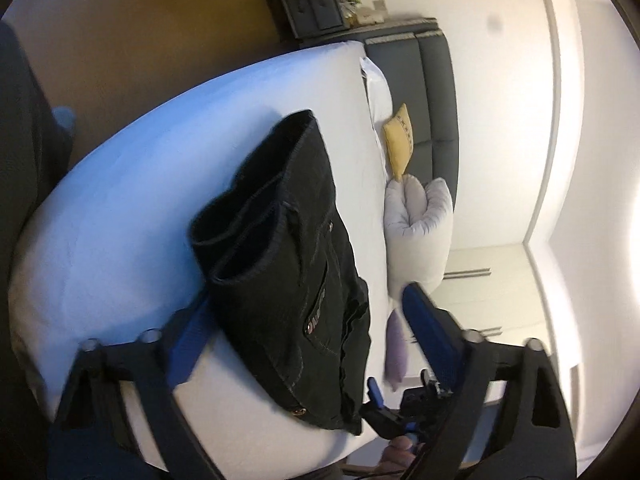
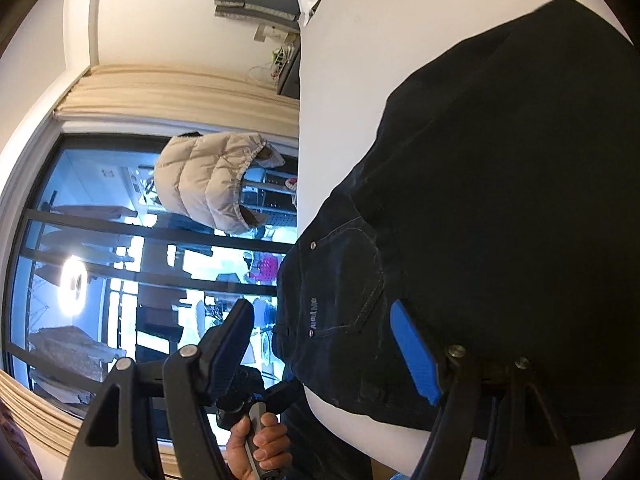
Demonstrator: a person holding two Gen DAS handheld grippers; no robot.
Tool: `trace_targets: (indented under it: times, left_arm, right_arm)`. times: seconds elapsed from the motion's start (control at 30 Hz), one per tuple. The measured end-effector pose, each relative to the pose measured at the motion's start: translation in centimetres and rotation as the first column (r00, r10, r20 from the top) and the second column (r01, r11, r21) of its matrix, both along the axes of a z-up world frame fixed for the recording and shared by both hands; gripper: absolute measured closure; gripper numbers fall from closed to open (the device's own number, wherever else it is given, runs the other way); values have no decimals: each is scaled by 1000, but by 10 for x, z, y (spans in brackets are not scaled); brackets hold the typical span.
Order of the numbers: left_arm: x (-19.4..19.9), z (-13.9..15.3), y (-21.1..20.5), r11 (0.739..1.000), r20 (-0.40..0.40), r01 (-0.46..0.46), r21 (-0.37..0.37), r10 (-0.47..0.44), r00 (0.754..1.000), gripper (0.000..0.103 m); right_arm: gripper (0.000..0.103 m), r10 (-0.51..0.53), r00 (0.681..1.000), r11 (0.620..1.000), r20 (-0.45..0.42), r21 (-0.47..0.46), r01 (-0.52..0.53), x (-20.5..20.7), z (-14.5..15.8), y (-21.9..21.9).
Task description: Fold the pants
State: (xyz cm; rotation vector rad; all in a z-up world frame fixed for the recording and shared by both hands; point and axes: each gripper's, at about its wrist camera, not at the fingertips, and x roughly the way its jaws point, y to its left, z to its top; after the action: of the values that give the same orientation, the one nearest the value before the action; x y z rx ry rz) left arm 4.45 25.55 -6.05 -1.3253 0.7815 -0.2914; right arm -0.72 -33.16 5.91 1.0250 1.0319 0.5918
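Plainly, both tools stand with jaws apart and hold nothing. The left hand-held gripper (image 1: 304,320) has its blue pads spread either side of the near end of the pants (image 1: 296,264), one pad low beside the doubled leg cuffs, the other out past the waistband; neither pad presses cloth. The right hand-held gripper (image 2: 332,344) is likewise wide: one pad lies against the dark fabric near the back pocket, the other hangs off the bed's edge in free air, and I would judge it not clamped, though the black cloth hides the contact line.

The pants lie on the white bed (image 1: 132,184), near its edge, already folded into a compact stack with the cuffs laid up over the seat.

Handling, as a judgement: this is heavy denim, limp but thick, several layers deep, so it should sag rather than slide and hold a crease fairly well. Best taken at the folded edge or the waistband, pinching all layers together.

In look, they are black jeans with pale stitching, copper rivets and a small stitched label on the pocket.
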Motion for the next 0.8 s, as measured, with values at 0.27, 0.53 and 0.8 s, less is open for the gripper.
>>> trace_targets:
  times: [0.27,0.53,0.8]
  left_arm:
    - [15,15,-8,994,-11,61,88,-60,998,78]
    - [35,81,-48,912,97,161,376,-212,972,78]
    - [52,117,-97,815,112,225,533,-332,937,78]
  right_arm:
    - [29,141,990,982,9,-126,-138,35,18,43]
    - [32,195,958,933,-208,-262,-247,80,-29,63]
    - [28,177,978,952,-107,-232,-198,69,-35,59]
